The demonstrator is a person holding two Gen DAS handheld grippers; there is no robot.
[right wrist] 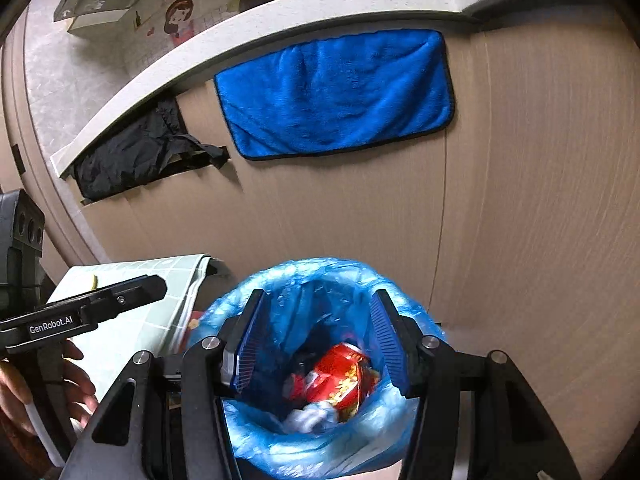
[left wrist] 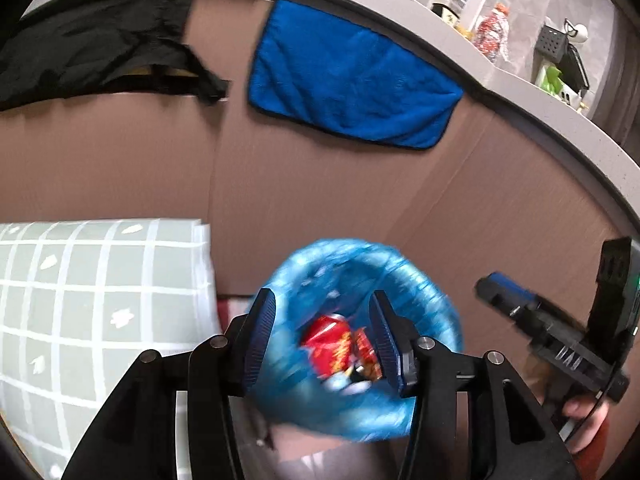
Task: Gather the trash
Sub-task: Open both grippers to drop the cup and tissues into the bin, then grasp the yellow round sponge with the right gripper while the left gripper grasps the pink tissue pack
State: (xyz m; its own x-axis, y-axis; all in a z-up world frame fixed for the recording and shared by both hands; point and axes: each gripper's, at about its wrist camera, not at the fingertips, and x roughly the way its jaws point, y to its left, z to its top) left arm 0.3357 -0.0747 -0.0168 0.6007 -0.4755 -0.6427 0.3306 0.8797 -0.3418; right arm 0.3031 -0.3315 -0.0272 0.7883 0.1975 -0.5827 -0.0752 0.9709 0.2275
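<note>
In the left wrist view, the left gripper (left wrist: 324, 330) is hovering at the lower middle of the frame with its jaws standing wide apart and nothing pinched between them. Behind and below the gap, the bin lined with a blue trash bag (left wrist: 416, 280) is filling the lower centre, and a crushed red can (left wrist: 330, 344) is lying inside it beside some white scraps. This part of the frame is blurred, so the right pad may be brushing the liner's inner fold, but that cannot be told for sure. At the lower right edge, the right gripper (left wrist: 504, 294) is pointing toward the bin, held by a hand (left wrist: 588, 420). A checked green cloth (left wrist: 100, 300) is lying at the lower left; a blue towel (left wrist: 352, 76) is hanging on the brown cabinet front in the upper centre.

In the right wrist view, the right gripper (right wrist: 316, 336) is sitting at the lower centre, jaws spread wide and holding nothing, framing the open mouth of the blue trash bag (right wrist: 256, 284). The red can (right wrist: 344, 376) is resting deep inside the bag, clear of both pads. At the left edge, the left gripper (right wrist: 144, 290) is reaching in, gripped by a hand (right wrist: 76, 392). The blue towel (right wrist: 336, 92) is hanging in the upper centre.
</note>
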